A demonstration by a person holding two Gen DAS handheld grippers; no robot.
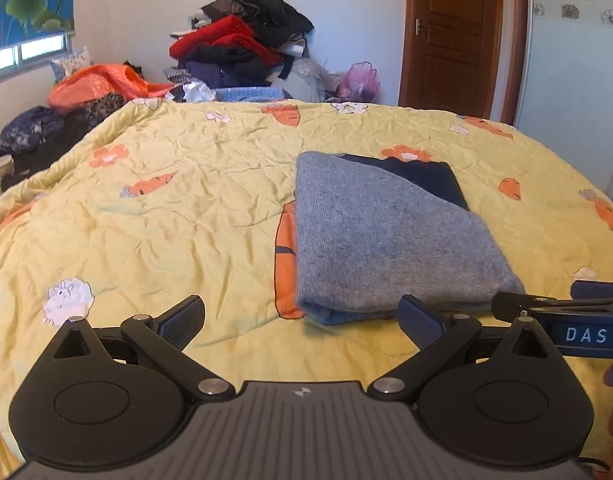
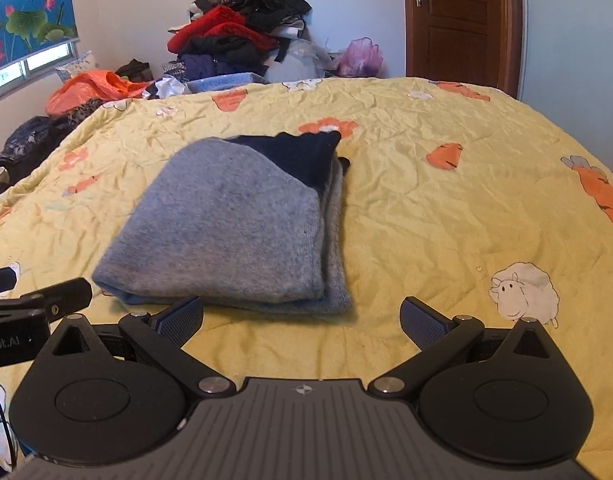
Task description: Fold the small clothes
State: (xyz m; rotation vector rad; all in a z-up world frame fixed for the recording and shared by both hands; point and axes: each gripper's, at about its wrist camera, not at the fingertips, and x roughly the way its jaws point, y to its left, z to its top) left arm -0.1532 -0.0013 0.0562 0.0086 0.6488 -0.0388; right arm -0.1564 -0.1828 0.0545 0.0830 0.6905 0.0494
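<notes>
A grey knit garment with a dark navy part (image 1: 390,232) lies folded into a flat packet on the yellow bedspread (image 1: 166,216). In the right wrist view the same folded garment (image 2: 234,224) sits just ahead and left of centre, navy part at its far end. My left gripper (image 1: 302,320) is open, fingers wide apart, nothing between them, just short of the garment's near edge. My right gripper (image 2: 302,320) is open and empty too, close to the near right corner of the packet. Each gripper shows at the edge of the other's view.
A tall heap of red, black and dark clothes (image 1: 242,44) stands past the far edge of the bed. An orange bag (image 1: 94,84) and dark bundles lie at the left. A brown door (image 1: 454,32) is at the back right.
</notes>
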